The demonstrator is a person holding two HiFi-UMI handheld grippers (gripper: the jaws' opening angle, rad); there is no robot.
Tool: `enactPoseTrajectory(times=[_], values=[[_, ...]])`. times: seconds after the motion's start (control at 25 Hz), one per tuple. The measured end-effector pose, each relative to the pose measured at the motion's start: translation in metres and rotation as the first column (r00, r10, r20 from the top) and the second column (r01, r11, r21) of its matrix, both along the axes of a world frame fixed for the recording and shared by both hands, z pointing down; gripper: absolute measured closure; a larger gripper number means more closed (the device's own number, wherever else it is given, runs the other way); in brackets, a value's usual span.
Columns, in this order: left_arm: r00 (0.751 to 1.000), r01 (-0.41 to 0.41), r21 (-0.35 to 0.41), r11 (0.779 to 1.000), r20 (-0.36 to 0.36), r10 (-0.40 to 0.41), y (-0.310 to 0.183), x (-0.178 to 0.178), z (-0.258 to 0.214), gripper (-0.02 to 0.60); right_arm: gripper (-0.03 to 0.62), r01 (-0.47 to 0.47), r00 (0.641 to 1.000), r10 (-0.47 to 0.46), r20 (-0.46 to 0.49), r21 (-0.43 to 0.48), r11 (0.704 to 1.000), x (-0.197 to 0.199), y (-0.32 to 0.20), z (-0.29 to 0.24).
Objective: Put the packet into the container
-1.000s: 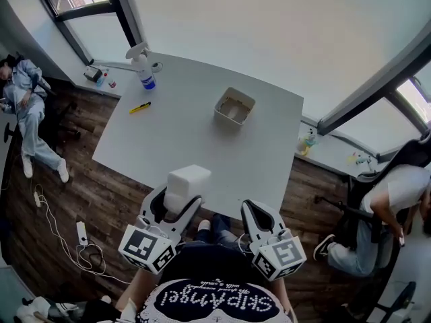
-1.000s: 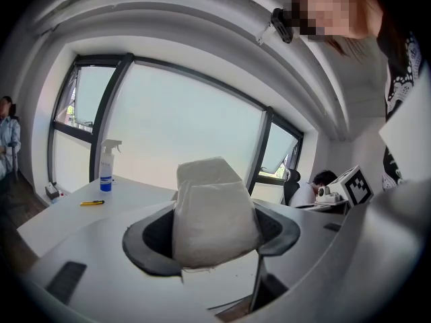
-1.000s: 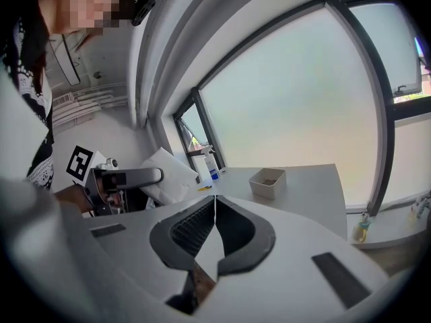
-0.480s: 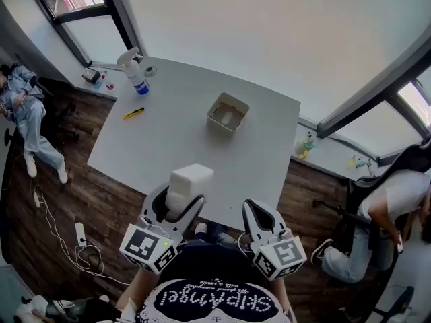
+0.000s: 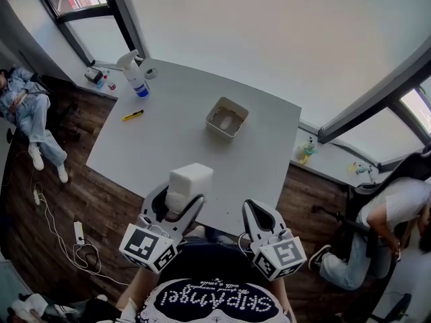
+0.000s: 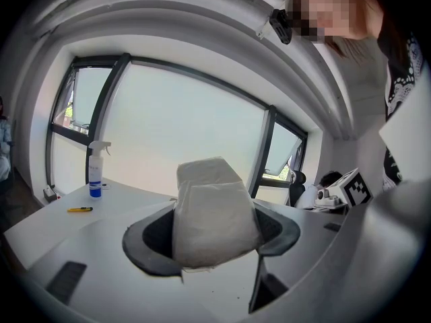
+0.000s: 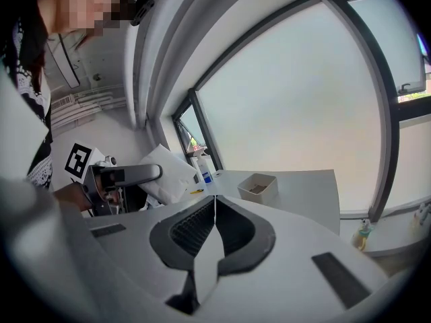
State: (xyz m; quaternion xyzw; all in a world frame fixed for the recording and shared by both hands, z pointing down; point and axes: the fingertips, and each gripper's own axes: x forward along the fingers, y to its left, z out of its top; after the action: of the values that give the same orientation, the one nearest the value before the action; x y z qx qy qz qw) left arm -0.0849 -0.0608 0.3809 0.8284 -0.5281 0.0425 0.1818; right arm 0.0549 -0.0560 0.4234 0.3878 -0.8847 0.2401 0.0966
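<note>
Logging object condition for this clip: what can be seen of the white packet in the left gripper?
The packet is white, soft and pillowy, with a matte, creased wrapper and a folded flap across its top. It stands roughly upright, its lower part pinched between the jaws of the left gripper and its upper part jutting clear. It is held in the air by the near edge of the table, touching nothing else.

Dark wooden floor (image 5: 101, 200), white table (image 5: 175, 136), tall dark-framed windows (image 6: 175, 126), soft daylight
</note>
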Motion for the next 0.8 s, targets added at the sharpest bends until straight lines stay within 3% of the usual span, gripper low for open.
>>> enactPoseTrajectory(times=[0.8], values=[[1.000, 0.013, 0.018, 1.000, 0.004, -0.013, -0.005, 0.009, -0.001, 0.295, 0.579, 0.012, 1.000, -0.012, -0.003, 0.017, 1.000, 0.011, -0.008, 0.000]])
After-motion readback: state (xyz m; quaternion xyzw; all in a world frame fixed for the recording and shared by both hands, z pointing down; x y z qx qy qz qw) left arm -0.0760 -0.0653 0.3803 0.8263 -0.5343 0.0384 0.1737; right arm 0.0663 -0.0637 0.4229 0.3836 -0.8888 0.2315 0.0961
